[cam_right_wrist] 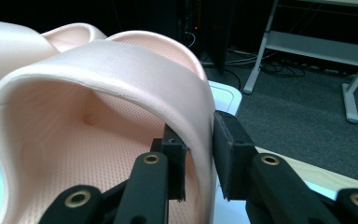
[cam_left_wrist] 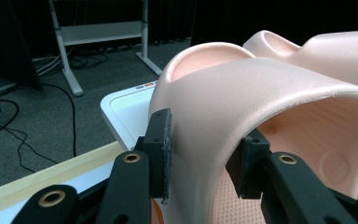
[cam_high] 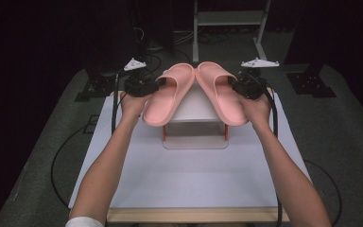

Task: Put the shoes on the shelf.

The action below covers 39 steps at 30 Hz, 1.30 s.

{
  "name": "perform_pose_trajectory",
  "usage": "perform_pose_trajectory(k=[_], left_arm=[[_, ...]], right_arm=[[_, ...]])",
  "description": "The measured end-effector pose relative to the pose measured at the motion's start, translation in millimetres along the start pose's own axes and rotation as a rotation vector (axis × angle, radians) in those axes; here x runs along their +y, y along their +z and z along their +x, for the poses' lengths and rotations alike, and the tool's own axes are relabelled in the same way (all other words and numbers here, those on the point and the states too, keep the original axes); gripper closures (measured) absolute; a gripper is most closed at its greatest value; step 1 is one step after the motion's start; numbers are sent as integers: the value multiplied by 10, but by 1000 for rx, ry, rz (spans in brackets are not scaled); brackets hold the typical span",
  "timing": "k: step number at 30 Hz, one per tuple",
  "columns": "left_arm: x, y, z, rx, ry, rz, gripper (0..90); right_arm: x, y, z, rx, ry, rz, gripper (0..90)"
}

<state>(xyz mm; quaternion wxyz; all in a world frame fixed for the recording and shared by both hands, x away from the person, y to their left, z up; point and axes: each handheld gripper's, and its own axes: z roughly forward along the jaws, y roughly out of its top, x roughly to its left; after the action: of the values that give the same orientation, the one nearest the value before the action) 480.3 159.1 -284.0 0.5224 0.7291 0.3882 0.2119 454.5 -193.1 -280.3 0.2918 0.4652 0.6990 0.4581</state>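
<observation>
A: The two pink slippers sit over the white stand (cam_high: 196, 111) in the middle of the table (cam_high: 194, 179), toes nearly meeting at the far end and heels splayed toward the person. The left slipper (cam_high: 168, 94) has its strap pinched in the left gripper (cam_high: 158, 84), and the right slipper (cam_high: 222, 94) is clamped the same way by the right gripper (cam_high: 236, 86).

B: So what might fail?

A: Each grip takes just the edge of a soft strap (cam_left_wrist: 261, 93). The strap could flex and slide out from between the pads, so a slipper would probably tip off the stand's side. The toes also look close enough to knock together if either hand swings inward.

B: Anything that can't be made out?

A: The slippers cover the stand's top, so it can't be told whether the soles rest on it or hang just above. The soles' undersides are hidden, and the room beyond the table is too dark to read.
</observation>
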Motion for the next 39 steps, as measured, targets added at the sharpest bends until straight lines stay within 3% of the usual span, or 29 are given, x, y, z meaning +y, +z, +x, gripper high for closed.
perform_pose_trajectory(k=[39], left_arm=[[8, 159, -53, 3, -30, 11, 586]], right_arm=[[29, 114, 83, 0, 15, 27, 686]])
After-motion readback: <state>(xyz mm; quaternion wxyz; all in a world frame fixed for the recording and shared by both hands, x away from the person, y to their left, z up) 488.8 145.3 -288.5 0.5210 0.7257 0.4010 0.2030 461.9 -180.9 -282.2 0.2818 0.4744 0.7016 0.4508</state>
